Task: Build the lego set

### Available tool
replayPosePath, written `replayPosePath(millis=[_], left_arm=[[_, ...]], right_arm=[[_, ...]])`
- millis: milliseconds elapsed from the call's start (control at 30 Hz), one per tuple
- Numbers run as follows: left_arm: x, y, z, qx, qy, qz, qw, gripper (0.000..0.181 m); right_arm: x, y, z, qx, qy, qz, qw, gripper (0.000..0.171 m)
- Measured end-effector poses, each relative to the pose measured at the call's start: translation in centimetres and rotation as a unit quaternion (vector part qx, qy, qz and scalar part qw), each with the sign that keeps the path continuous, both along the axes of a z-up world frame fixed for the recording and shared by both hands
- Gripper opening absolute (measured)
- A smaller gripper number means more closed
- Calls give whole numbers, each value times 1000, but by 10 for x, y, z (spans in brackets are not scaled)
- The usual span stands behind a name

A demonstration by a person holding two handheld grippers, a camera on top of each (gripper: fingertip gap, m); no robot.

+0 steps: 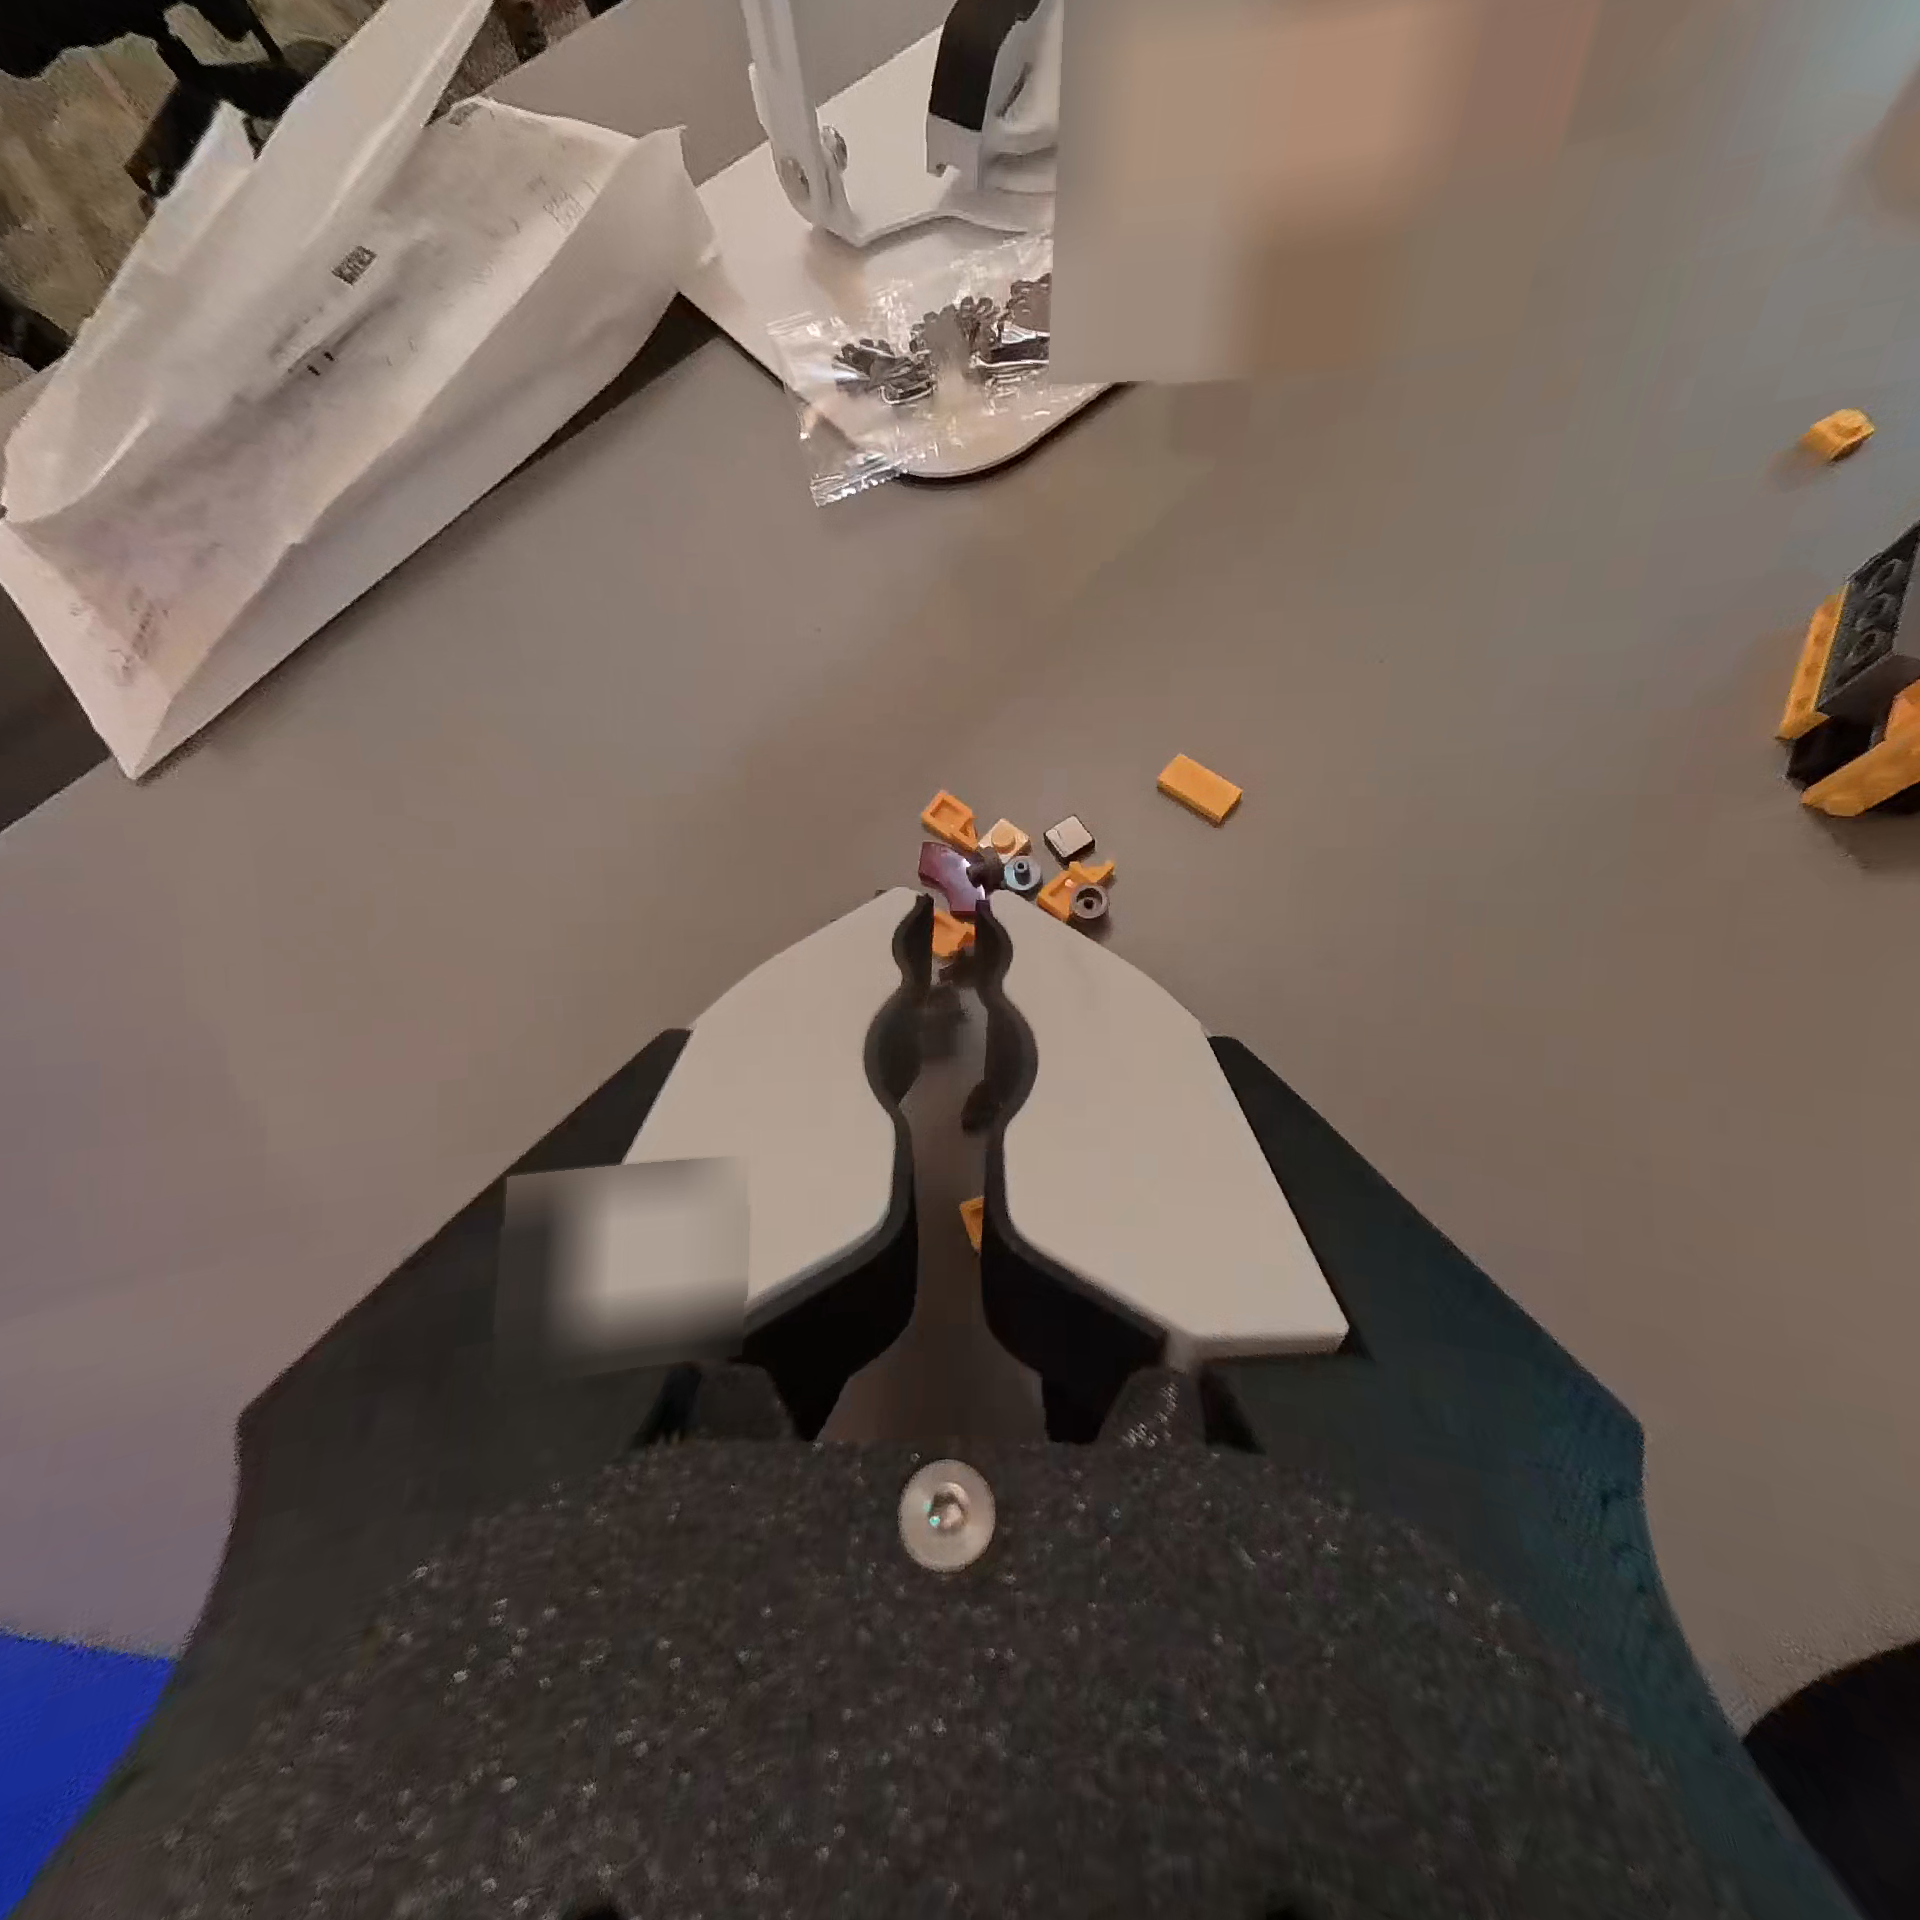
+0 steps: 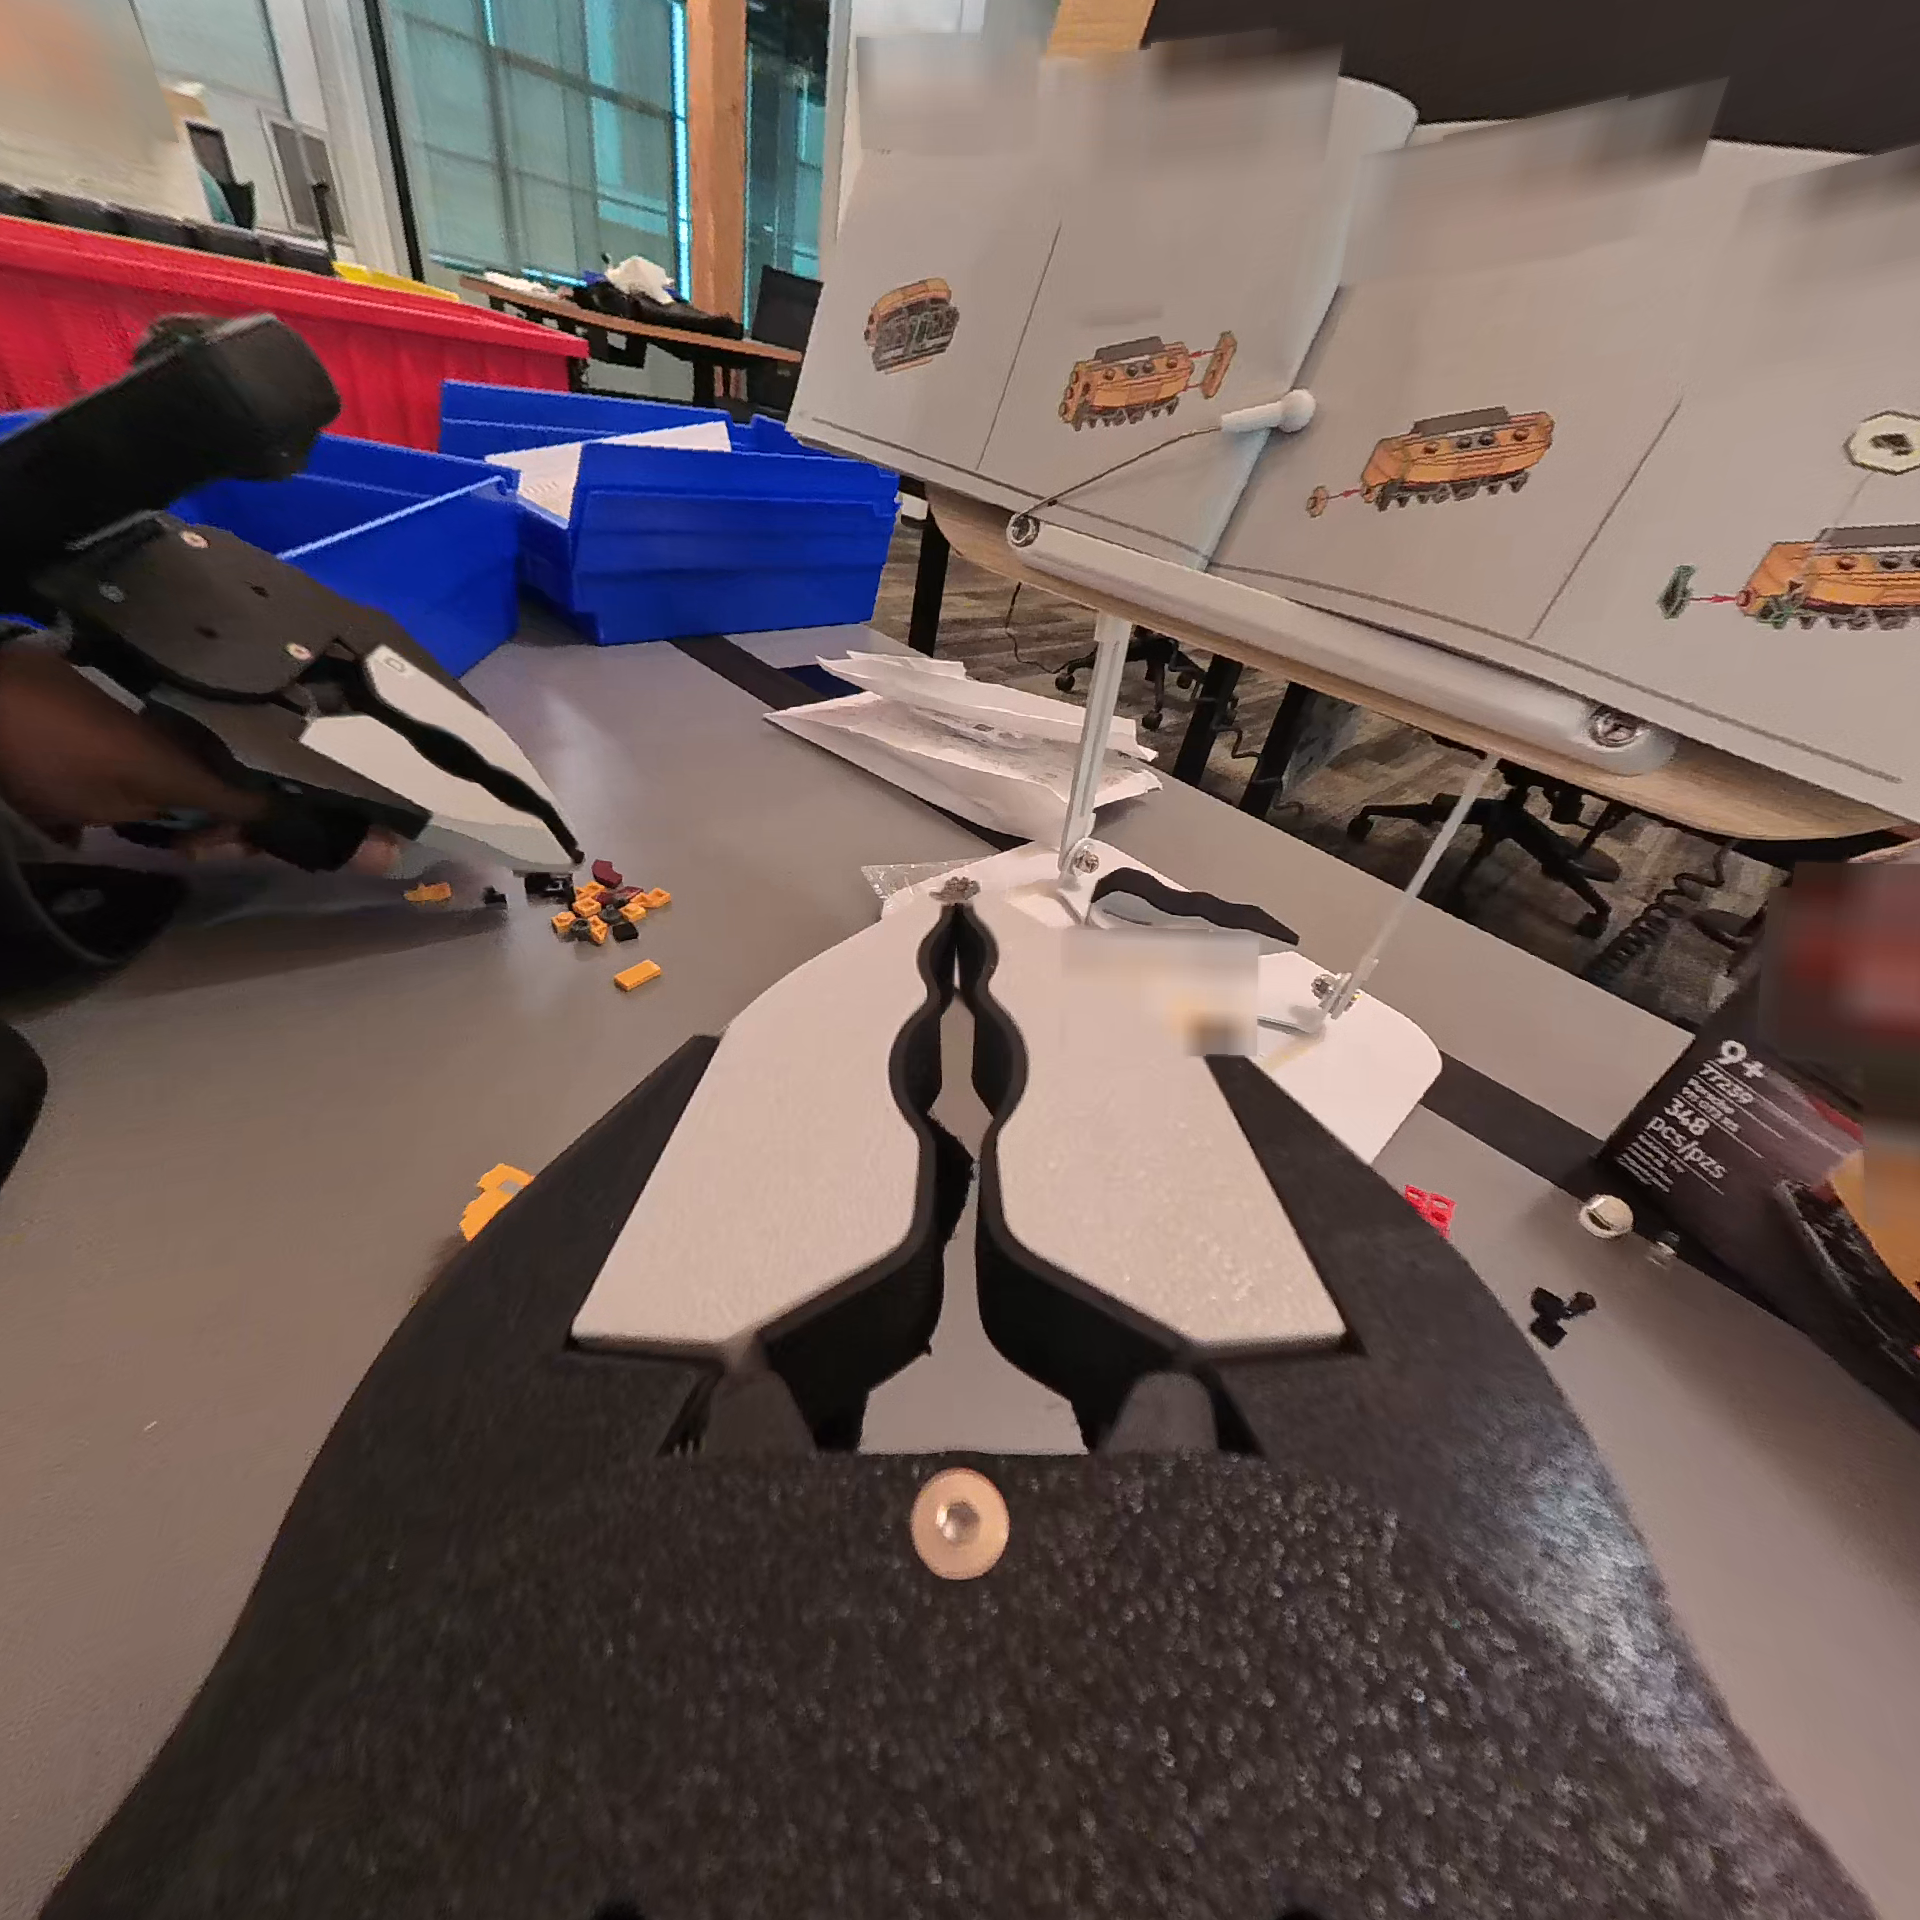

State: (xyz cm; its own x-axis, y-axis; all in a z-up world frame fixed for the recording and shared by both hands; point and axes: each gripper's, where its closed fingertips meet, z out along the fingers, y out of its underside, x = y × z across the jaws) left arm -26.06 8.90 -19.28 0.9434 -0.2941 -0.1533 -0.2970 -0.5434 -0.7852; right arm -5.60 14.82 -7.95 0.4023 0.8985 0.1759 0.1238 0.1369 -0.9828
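In the left wrist view, my left gripper (image 1: 953, 912) is low over the grey table (image 1: 623, 727). Its tips are pinched on the near end of a dark red piece (image 1: 951, 871) at the edge of a small pile of orange, black and grey pieces (image 1: 1049, 862). The right wrist view shows the same gripper (image 2: 571, 854) at the pile (image 2: 608, 909). An orange-and-black partial build (image 1: 1860, 686) sits at the right edge. My right gripper (image 2: 954, 910) is shut and raised. A small grey bit (image 2: 956, 888) shows at its tips; I cannot tell whether it is held.
An orange tile (image 1: 1198, 788) lies right of the pile. A plastic bag of dark parts (image 1: 925, 364) rests on the white stand base (image 2: 1382, 1060), which holds the instruction booklet (image 2: 1351, 468). A white paper bag (image 1: 312, 364), blue bins (image 2: 675, 540) and the set's box (image 2: 1766, 1164) surround the work area. One gripper's finger ends stand about 25 cm off the other's. My left gripper's tips are some 6 cm from the orange tile (image 1: 1198, 788). My right wrist view (image 2: 630, 968) looks at it from another angle.
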Motion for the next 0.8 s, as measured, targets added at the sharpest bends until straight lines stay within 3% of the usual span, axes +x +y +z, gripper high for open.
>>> replayPosePath(millis=[433, 800], left_arm=[[-9, -9, -18, -66, 68, -3, 995, 3], [-25, -15, 11, -42, 36, 32, 998, 5]], right_arm=[[-5, -4, -7, -4, -17, 16, 1000, 0], [-5, -3, -11, -15, -22, 20, 999, 0]])
